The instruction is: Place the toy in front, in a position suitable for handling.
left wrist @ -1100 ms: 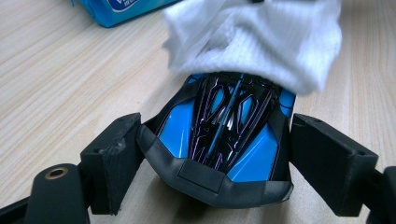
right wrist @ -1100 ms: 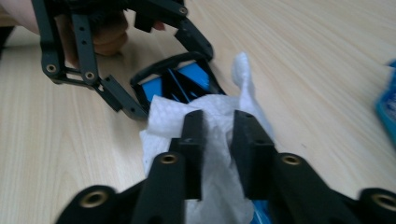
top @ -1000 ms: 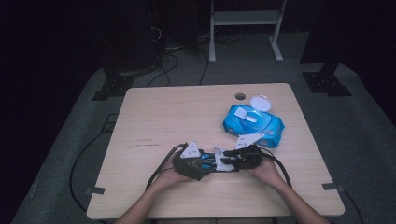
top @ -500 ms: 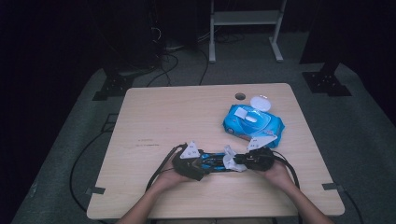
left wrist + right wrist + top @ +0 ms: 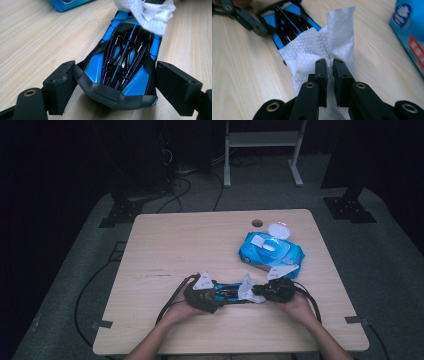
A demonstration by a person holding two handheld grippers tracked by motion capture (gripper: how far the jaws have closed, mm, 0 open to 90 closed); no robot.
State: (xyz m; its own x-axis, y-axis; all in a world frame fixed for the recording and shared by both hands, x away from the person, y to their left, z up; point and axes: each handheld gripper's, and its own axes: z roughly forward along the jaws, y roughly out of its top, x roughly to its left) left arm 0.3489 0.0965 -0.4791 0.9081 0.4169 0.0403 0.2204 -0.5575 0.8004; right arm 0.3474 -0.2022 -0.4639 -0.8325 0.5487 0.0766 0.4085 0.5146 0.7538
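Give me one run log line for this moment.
left gripper: shut on toy car | right gripper: jaws just closing, shut on wipe | wipe on car

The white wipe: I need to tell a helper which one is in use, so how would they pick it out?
On the wooden table, look at the near edge, where two hands hold a blue and black toy car. The white wipe lies crumpled over one end of it, pinched in the right tongs. Unlike the blue wipes pack behind, it is loose and dimpled.
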